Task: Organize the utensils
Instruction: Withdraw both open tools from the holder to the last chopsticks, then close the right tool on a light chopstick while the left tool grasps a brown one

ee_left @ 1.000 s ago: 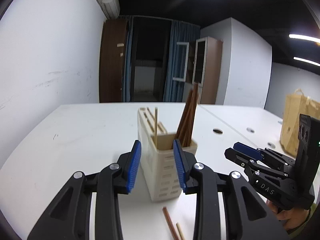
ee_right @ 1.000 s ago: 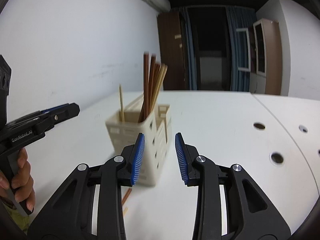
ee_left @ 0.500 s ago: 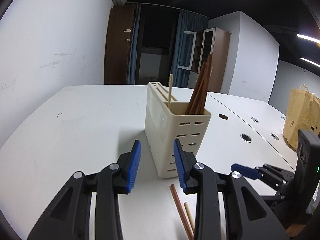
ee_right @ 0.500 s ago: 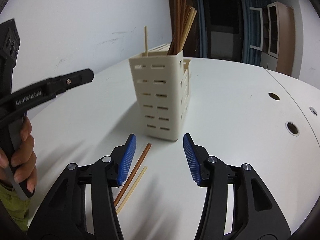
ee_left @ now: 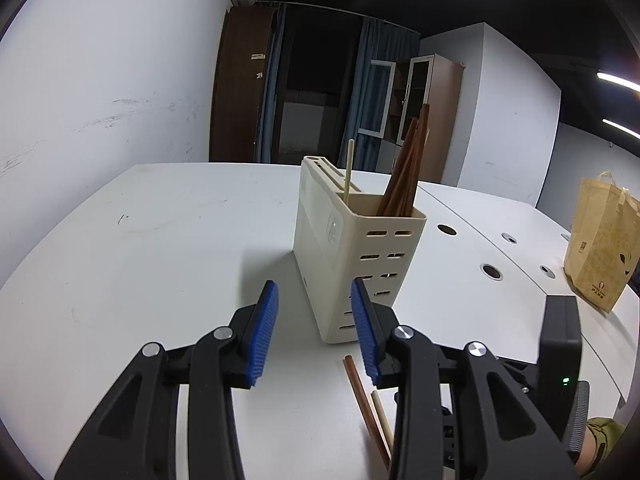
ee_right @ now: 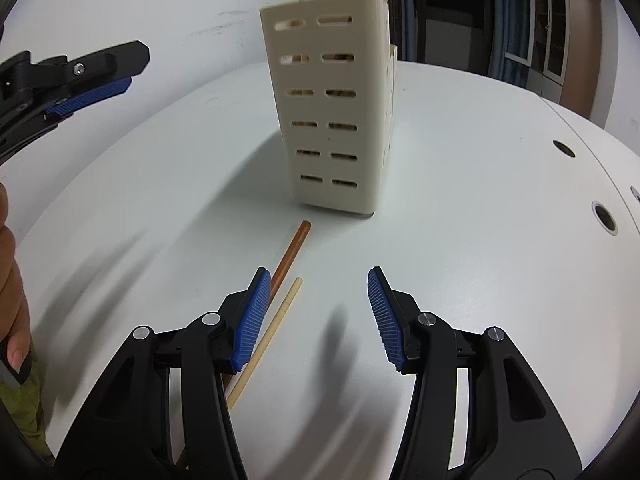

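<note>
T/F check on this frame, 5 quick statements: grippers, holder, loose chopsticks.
1. Both grippers are open and hold nothing. True: left gripper, right gripper.
2. Two chopsticks lie on the table in front of the holder. True: brown chopstick, pale chopstick.
3. The holder lies tipped over. False: it stands upright.
4. The holder is empty. False: brown chopsticks stand in it.
5. A paper bag sits on the table. True.
</note>
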A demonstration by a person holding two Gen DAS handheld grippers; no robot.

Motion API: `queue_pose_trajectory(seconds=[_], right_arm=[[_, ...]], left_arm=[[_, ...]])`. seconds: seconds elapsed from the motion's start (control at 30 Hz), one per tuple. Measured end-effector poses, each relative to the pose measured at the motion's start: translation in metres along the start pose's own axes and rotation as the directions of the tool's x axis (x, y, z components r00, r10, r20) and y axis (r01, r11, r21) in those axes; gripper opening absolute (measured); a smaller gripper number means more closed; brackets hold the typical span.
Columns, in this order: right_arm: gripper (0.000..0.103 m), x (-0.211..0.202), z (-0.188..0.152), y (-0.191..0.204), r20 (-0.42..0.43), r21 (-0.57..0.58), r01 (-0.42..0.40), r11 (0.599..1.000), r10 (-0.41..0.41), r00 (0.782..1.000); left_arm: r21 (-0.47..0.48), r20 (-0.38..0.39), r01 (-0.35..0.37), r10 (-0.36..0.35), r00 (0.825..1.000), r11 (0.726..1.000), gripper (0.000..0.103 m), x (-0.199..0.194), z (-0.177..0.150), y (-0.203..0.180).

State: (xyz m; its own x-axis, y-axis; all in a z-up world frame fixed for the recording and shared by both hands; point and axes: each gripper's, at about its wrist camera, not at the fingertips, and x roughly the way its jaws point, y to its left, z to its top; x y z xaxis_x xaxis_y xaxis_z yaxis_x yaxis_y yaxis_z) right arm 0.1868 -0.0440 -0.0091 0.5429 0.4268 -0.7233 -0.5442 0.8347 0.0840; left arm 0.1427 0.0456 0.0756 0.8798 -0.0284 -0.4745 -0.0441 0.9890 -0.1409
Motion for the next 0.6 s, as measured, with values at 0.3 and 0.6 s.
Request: queue_pose_trajectory(seconds=[0.3,0.6], right_arm=[[0.048,0.019,-0.004,0.003,-0.061,0.006,0.011,1.000,-0.011,0.998],[0.048,0.029,-0.004,0.004,-0.104,0.008,0.009,1.000,-0.008,0.995]], left_arm=[[-0.002,-0.020,-0.012,0.011,1.000,1.000,0.037,0.005,-0.001,0.001],[-0.002,-0.024,-0.012,0.012,1.000,1.000,0.037,0.006,-0.001,-0.001]])
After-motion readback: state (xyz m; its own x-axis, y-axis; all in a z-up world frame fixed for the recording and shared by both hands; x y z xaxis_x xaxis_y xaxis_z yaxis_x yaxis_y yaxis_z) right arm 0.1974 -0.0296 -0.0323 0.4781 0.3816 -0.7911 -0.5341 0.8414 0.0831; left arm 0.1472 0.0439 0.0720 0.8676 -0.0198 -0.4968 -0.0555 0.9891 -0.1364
